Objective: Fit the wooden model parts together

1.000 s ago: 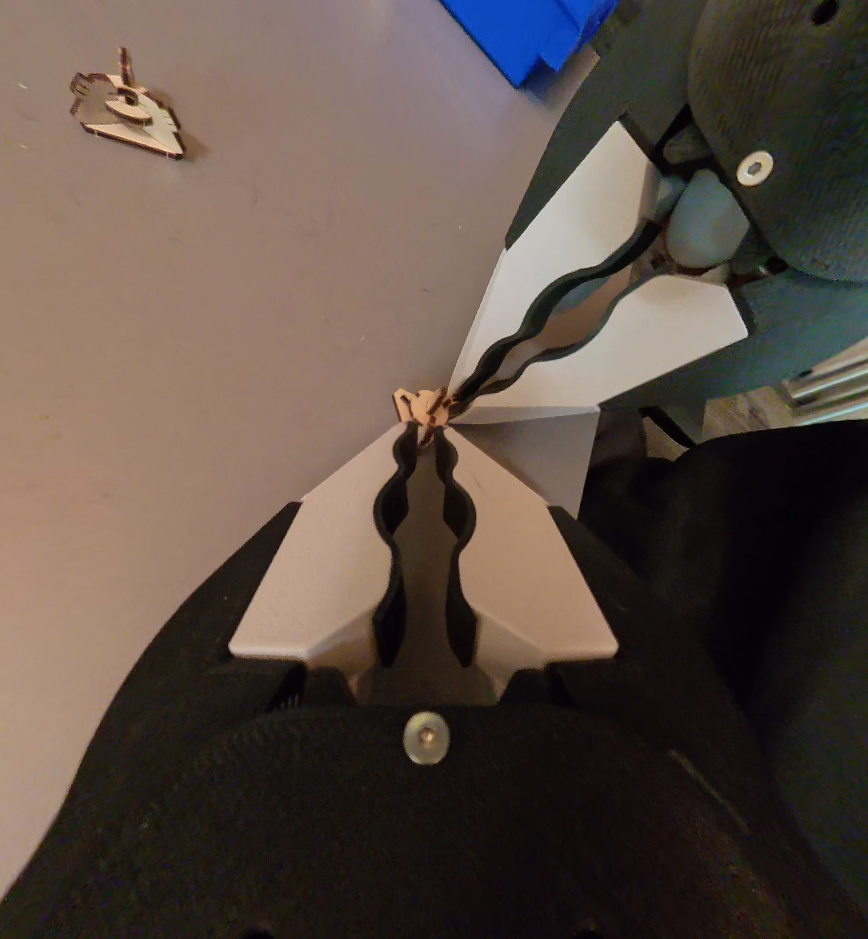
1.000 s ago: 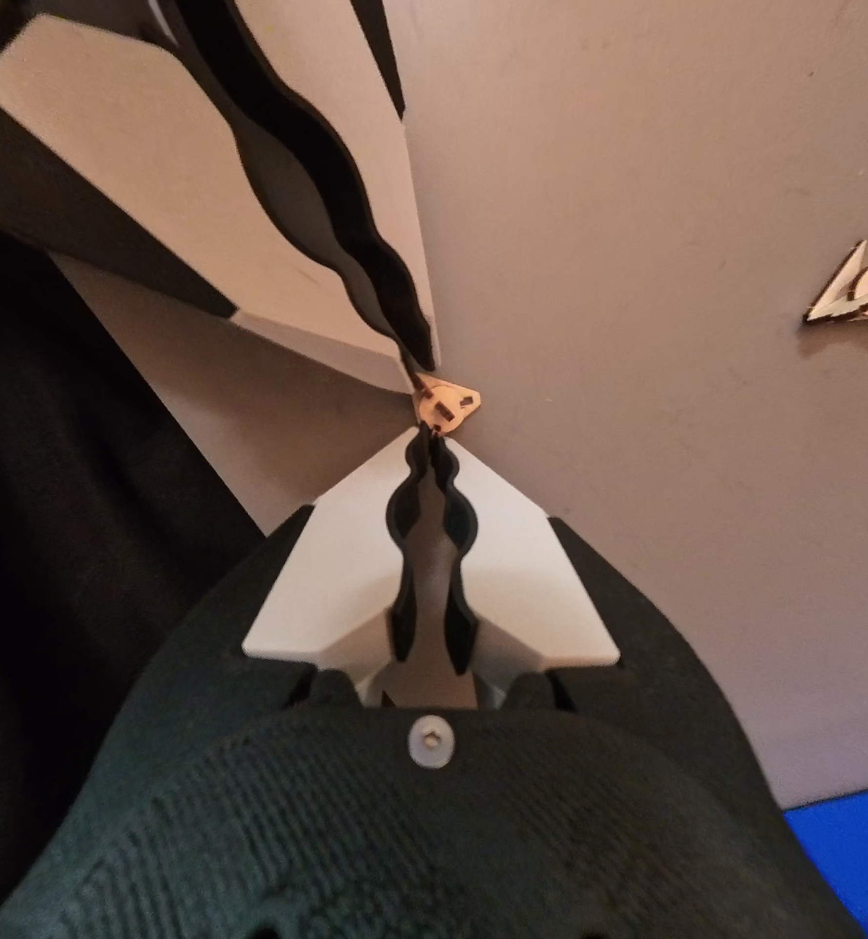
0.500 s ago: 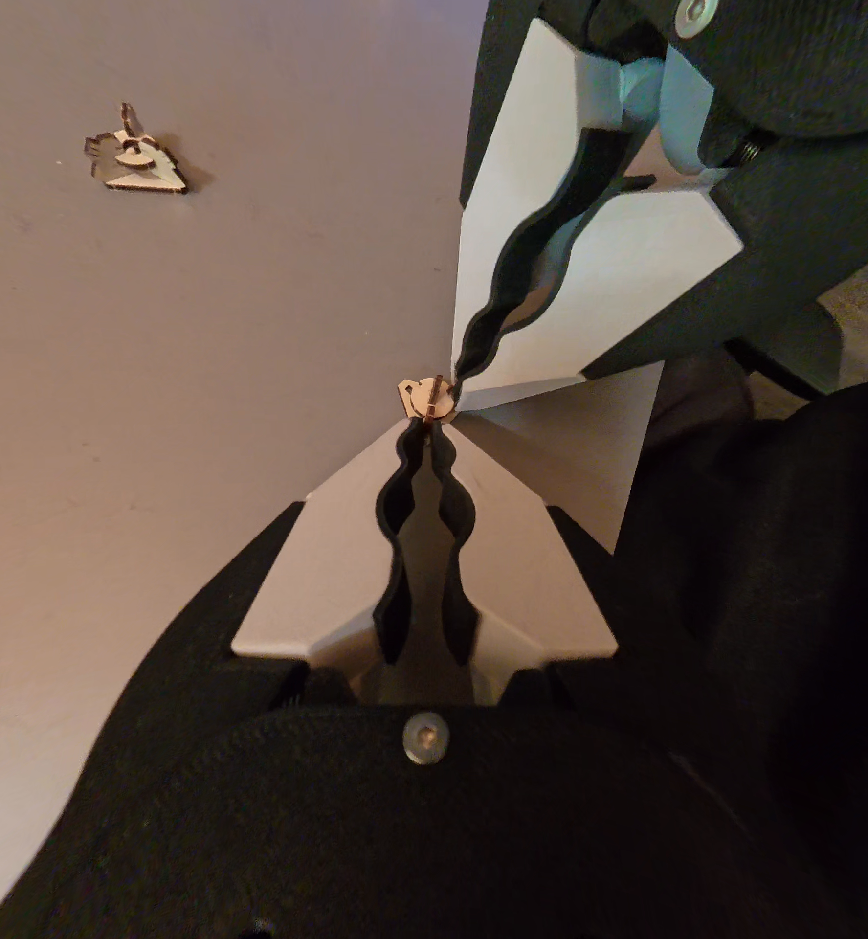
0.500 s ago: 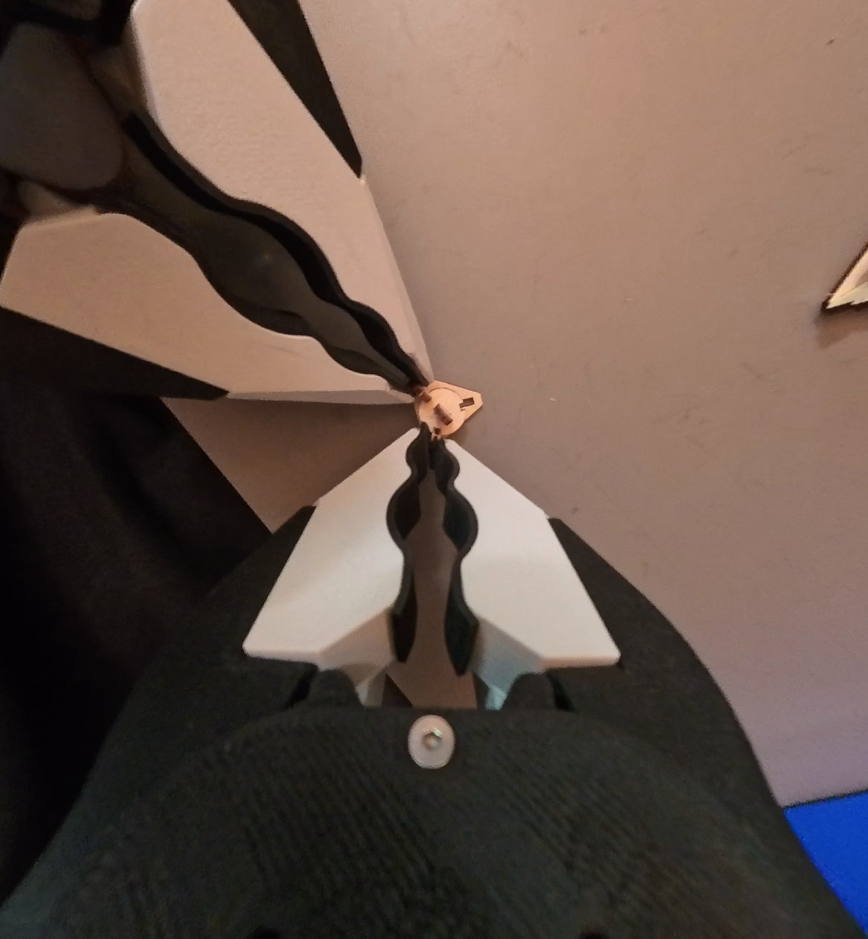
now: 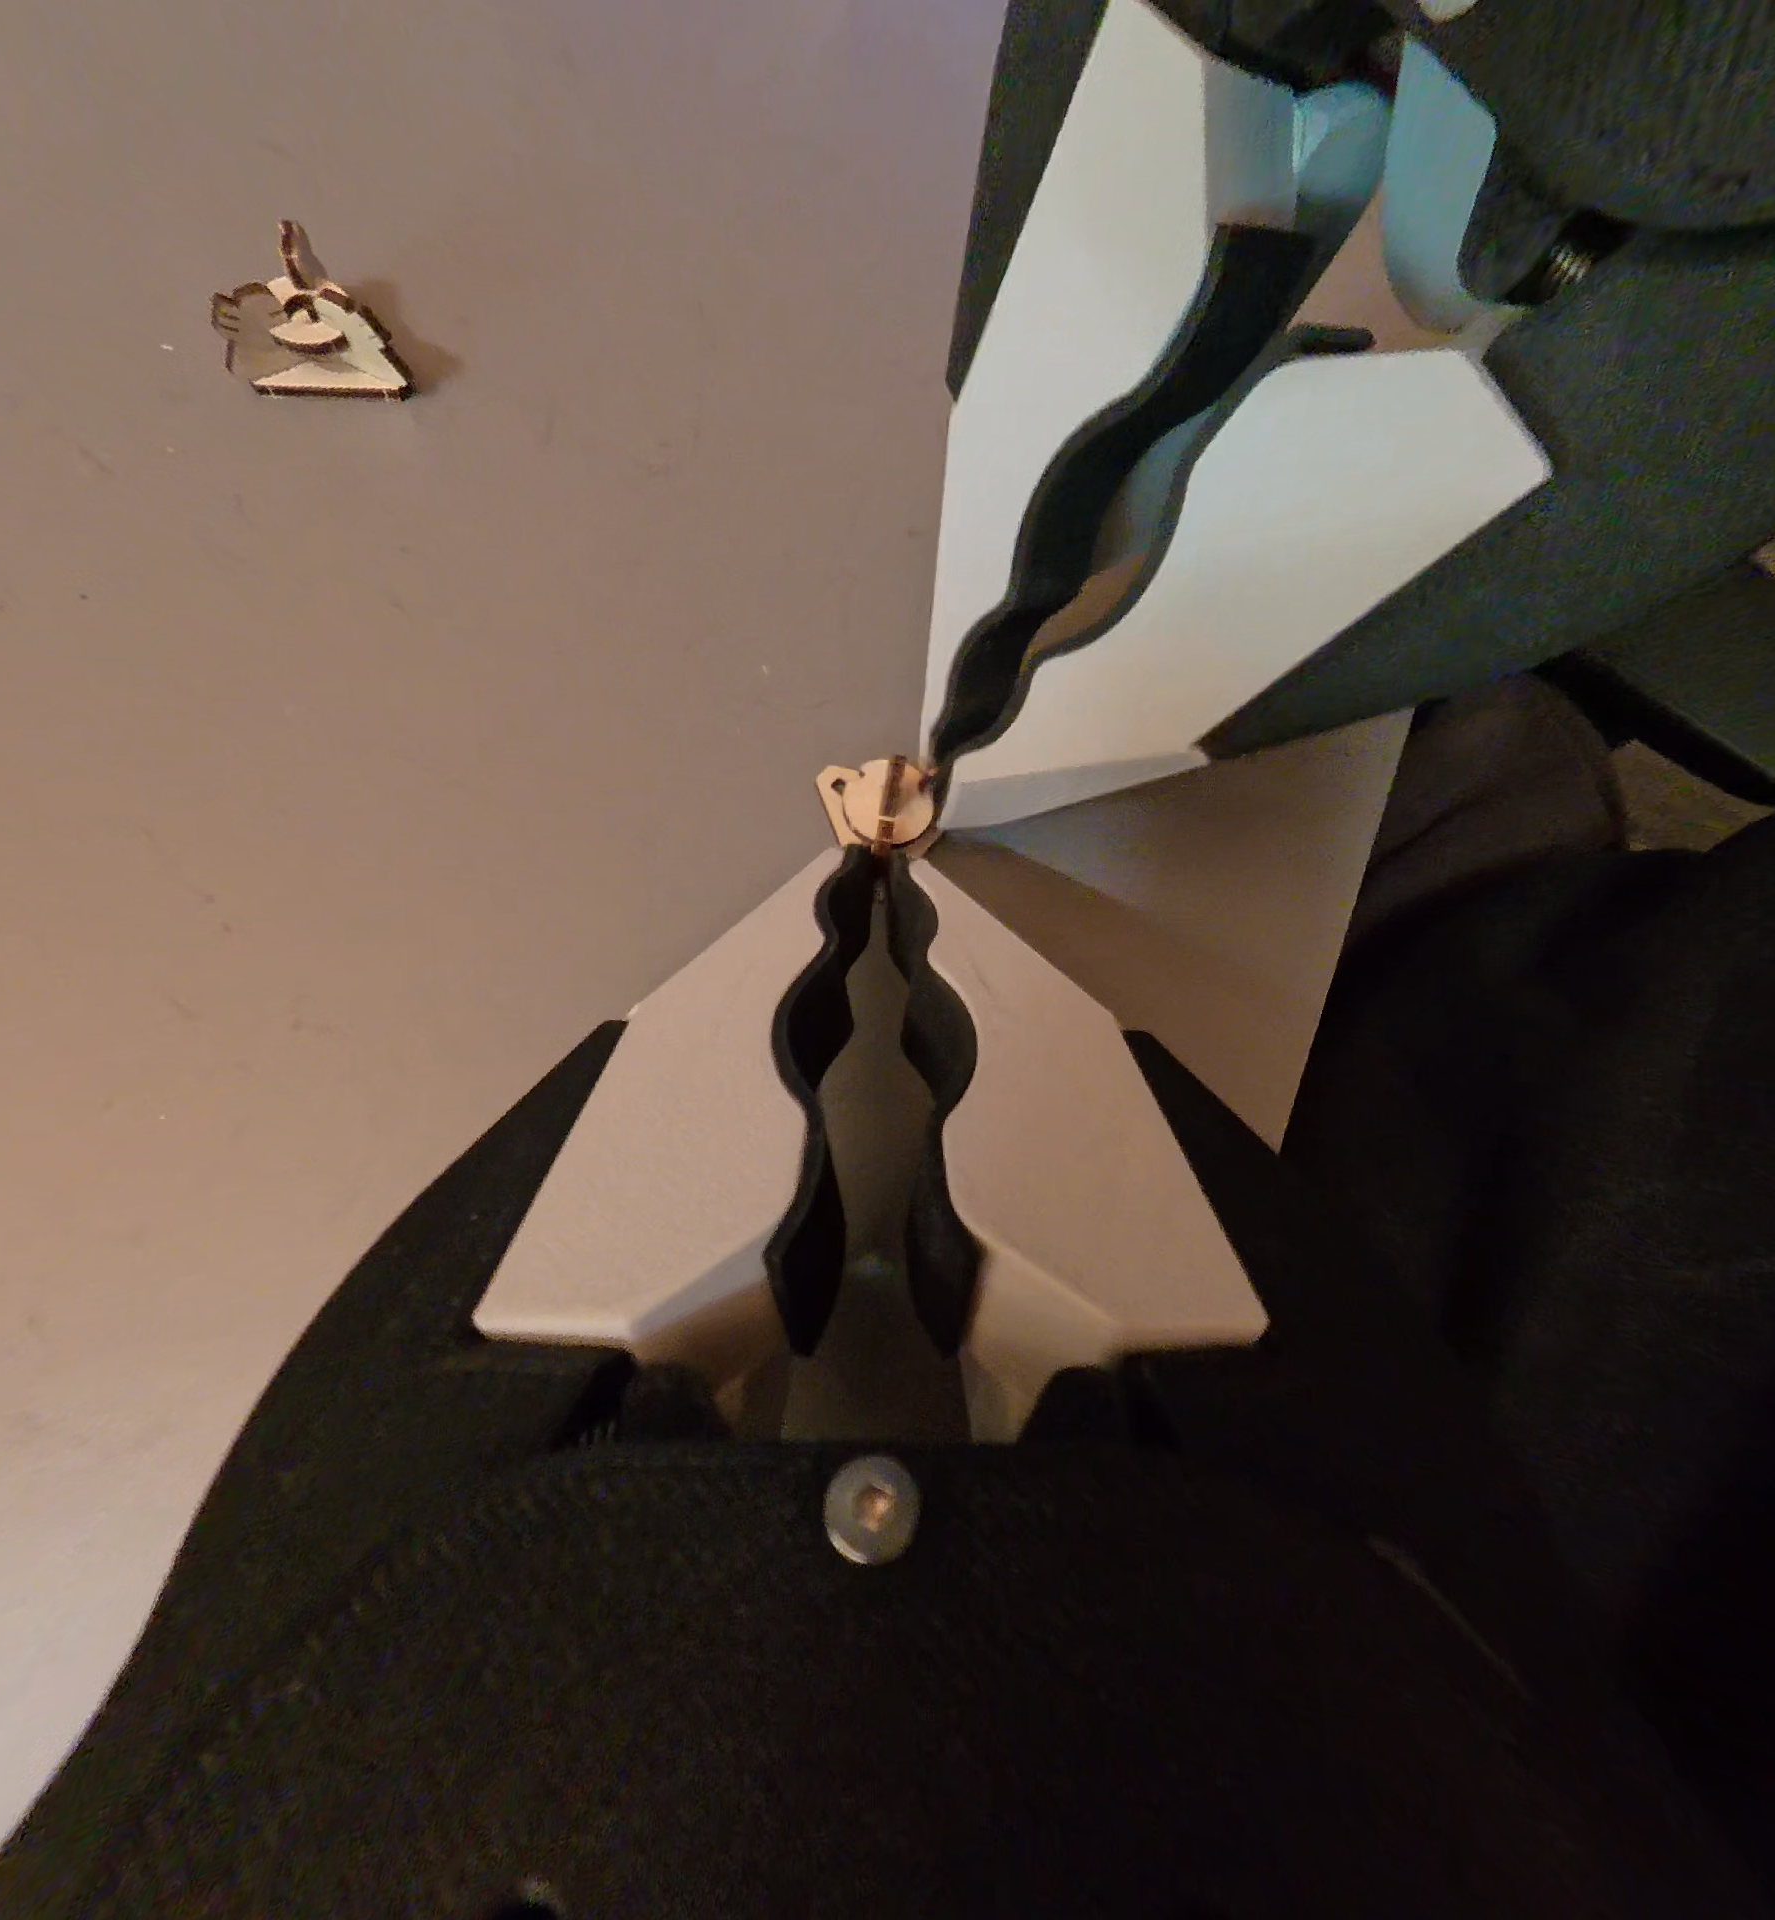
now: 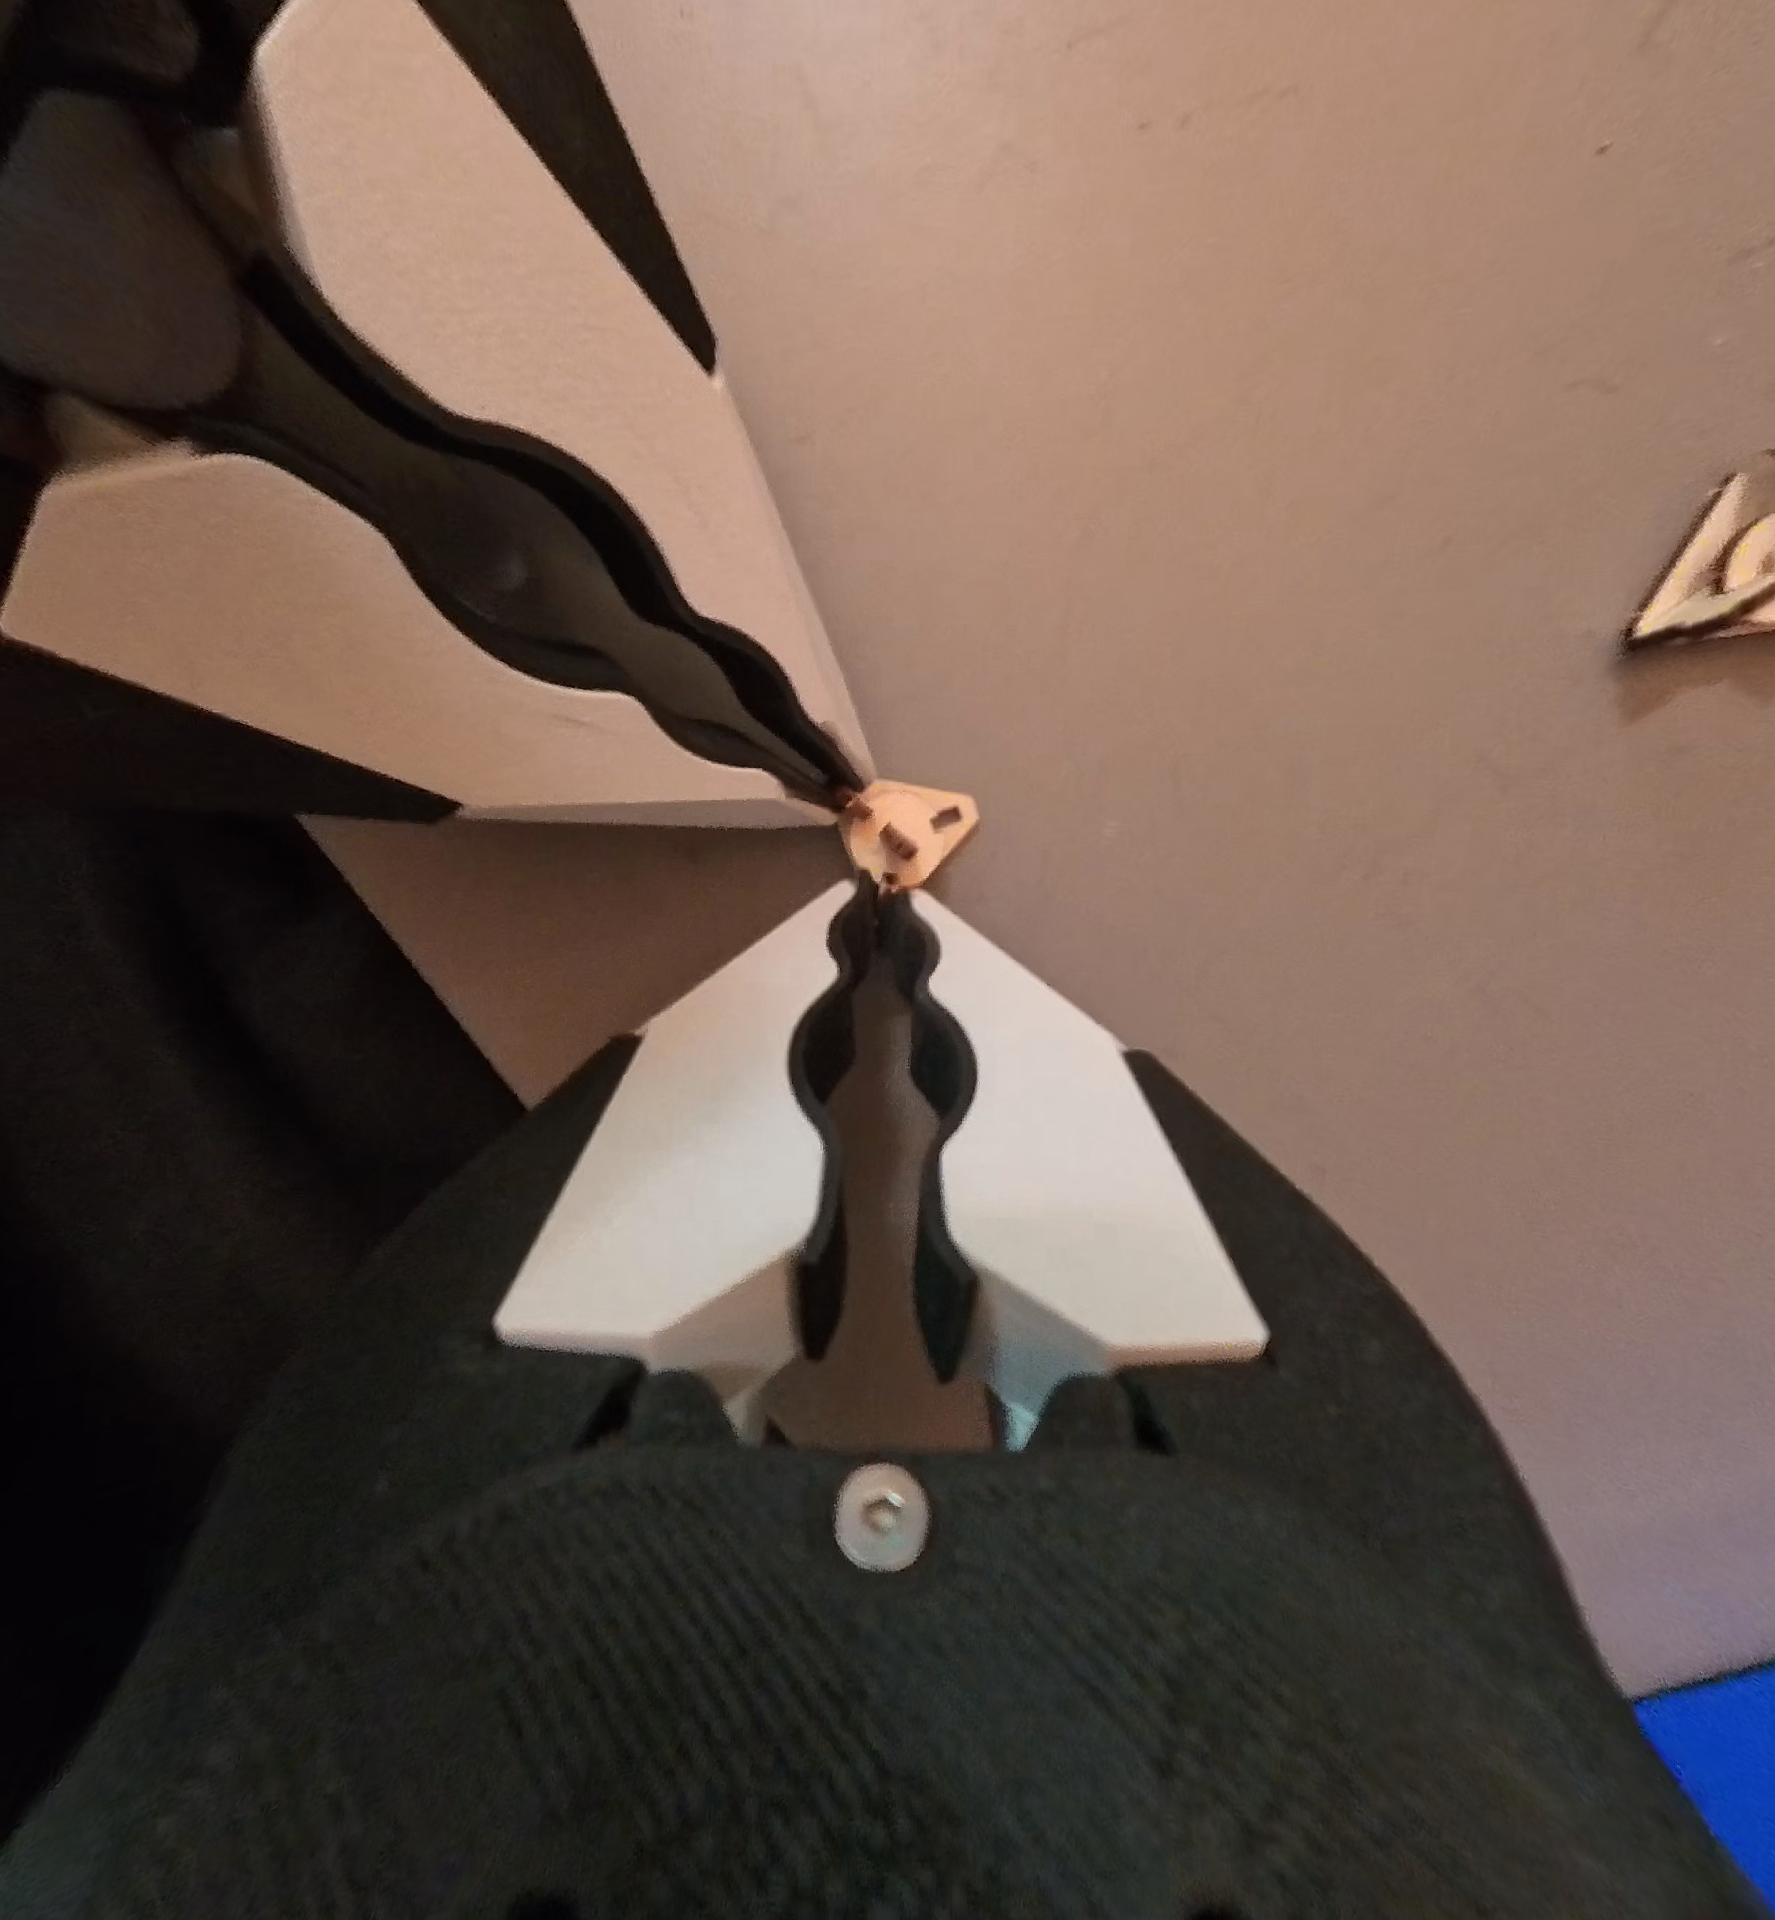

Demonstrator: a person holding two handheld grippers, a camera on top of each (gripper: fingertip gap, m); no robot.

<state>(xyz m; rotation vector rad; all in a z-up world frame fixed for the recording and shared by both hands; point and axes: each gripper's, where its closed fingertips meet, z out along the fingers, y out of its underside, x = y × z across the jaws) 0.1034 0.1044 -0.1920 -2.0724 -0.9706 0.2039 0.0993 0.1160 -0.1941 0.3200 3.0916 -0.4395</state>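
wooden model [image 5: 314, 330] and blue bin [image 6: 1745, 1766] nearby

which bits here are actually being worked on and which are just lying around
In hand:
- wooden piece, pinched by the left claw and the right claw

Lying about:
- wooden model on the table
- blue bin at the edge

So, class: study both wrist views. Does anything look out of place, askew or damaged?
Nothing looks damaged or spilled. Both claws, left and right, pinch one small wooden assembly from different edges, above the grey table. A second wooden puzzle piece lies flat on the table, apart.
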